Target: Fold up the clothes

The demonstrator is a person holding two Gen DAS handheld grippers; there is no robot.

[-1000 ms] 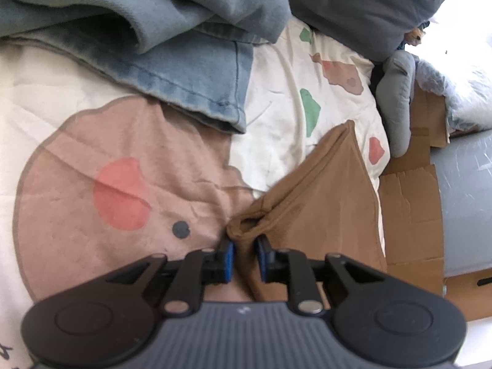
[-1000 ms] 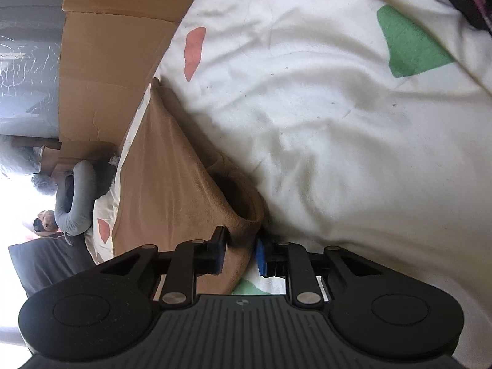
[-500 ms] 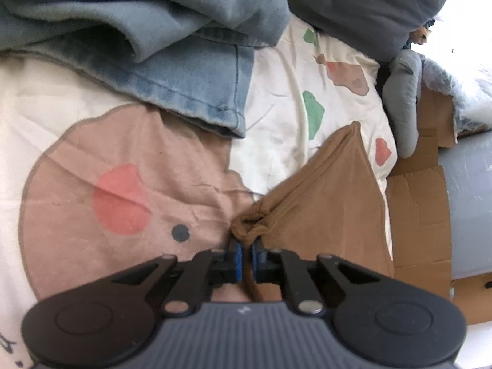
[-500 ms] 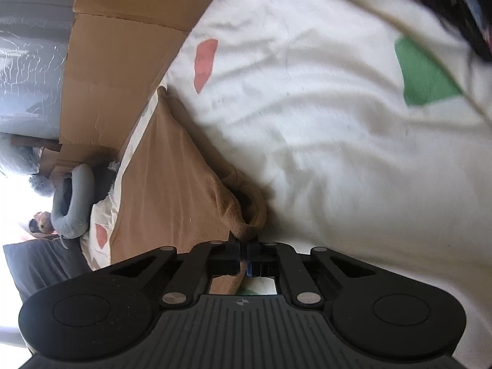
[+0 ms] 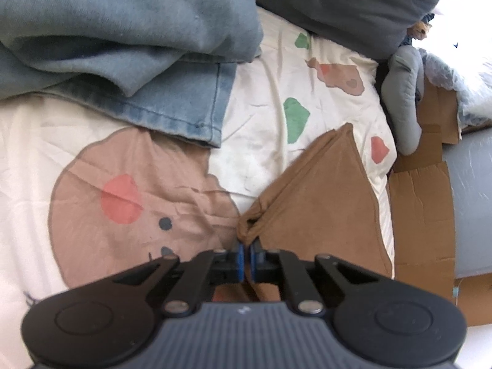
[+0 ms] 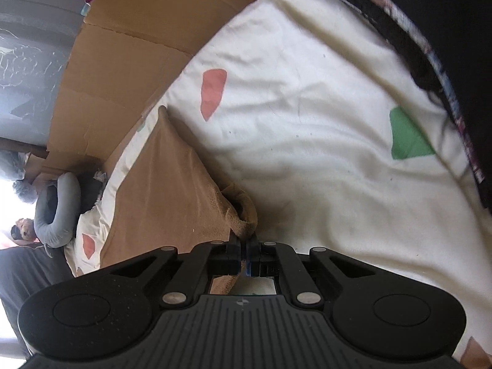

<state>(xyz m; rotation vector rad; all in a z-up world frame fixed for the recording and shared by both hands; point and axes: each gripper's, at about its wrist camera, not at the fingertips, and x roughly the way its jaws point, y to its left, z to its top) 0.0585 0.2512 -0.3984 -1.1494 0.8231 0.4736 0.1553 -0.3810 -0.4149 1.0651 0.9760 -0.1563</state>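
Both grippers clamped on brown garment (image 5: 323, 203), one corner each. Left gripper (image 5: 245, 256): pads pinched tight on bunched hem. Right gripper (image 6: 245, 253): same, pads closed on rolled edge, cloth between. Garment lies flat on printed sheet (image 5: 270, 117) near cardboard (image 5: 421, 212). Beyond: jeans (image 5: 172, 104) under grey-blue sweatshirt (image 5: 123, 30), dark pillow (image 5: 347, 3) at back.

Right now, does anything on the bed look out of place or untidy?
Nothing is damaged or spilled. The jeans and a blue garment lie unfolded in a heap on the sheet. The brown cloth is bunched at the corners where the left gripper and right gripper pinch it.
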